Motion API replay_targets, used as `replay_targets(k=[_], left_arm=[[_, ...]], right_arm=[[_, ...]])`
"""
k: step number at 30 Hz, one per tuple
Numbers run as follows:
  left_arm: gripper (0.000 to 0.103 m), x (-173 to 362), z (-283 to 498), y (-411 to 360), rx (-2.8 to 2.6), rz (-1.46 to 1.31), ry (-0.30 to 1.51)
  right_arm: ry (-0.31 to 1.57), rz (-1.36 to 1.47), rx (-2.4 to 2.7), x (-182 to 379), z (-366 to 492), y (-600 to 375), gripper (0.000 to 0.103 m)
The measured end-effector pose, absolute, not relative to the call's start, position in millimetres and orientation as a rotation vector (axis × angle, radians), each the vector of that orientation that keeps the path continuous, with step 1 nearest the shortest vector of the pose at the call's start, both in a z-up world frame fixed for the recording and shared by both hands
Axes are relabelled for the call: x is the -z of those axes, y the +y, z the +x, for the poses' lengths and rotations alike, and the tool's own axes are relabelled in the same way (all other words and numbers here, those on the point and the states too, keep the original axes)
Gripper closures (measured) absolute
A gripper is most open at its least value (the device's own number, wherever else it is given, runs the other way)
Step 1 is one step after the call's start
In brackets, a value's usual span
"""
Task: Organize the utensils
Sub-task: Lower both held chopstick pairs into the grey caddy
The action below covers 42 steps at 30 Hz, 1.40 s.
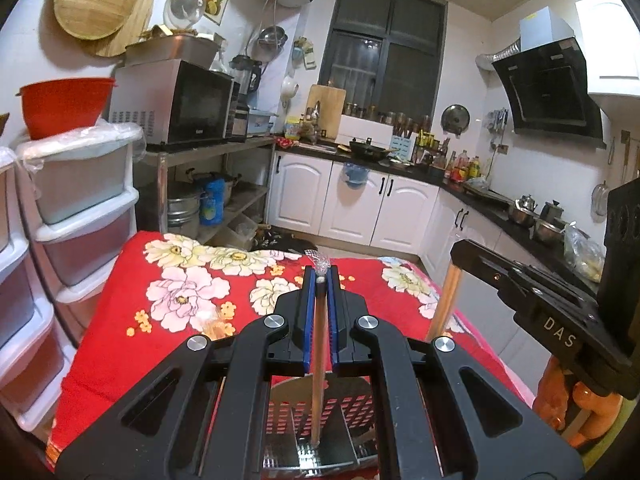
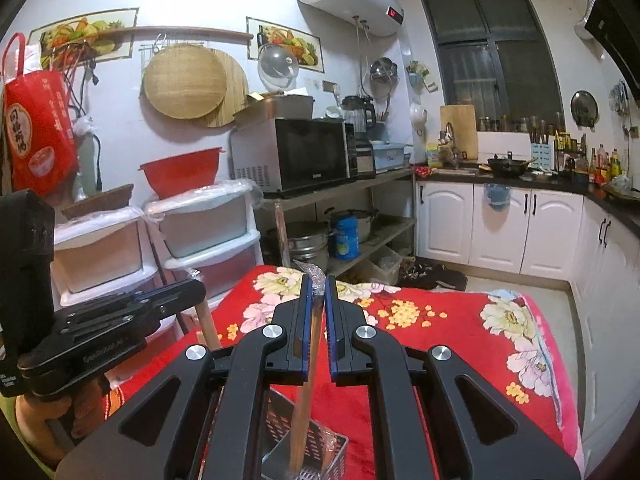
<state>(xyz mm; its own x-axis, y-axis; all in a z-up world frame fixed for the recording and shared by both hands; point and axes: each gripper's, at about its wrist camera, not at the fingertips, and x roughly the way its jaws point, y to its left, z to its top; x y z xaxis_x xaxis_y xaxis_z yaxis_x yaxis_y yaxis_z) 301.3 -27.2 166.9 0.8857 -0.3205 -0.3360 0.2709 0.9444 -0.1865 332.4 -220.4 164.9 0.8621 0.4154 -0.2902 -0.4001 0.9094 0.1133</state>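
Note:
My left gripper (image 1: 321,280) is shut on a wooden utensil handle (image 1: 318,364) with a plastic-wrapped tip; the handle stands upright with its lower end inside a perforated metal utensil holder (image 1: 316,432) on the red floral cloth (image 1: 188,292). My right gripper (image 2: 317,286) is shut on a second wooden handle (image 2: 306,392), also plastic-wrapped at the top, its lower end in the same metal holder (image 2: 312,452). The right gripper also shows in the left wrist view (image 1: 460,254) with its handle (image 1: 446,300). The left gripper shows in the right wrist view (image 2: 196,286).
White plastic drawer towers (image 1: 80,208) stand left of the table, with a red bowl (image 1: 64,104) on top. A metal rack holds a microwave (image 1: 180,104) and pots. White cabinets (image 1: 360,204) and a cluttered black counter run behind and to the right.

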Motion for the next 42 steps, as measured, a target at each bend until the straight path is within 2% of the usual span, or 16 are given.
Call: replay_targets(k=[19, 42], left_arm=[[0.101, -129, 310, -29, 0.312, -0.128, 0.418], [0.101, -111, 303, -24, 0.309, -0.133, 0.46]], right_arm=[[0.389, 0.053, -0.457, -118, 353, -209, 0.097], [0.441, 0.056, -0.459, -101, 346, -217, 0.095]])
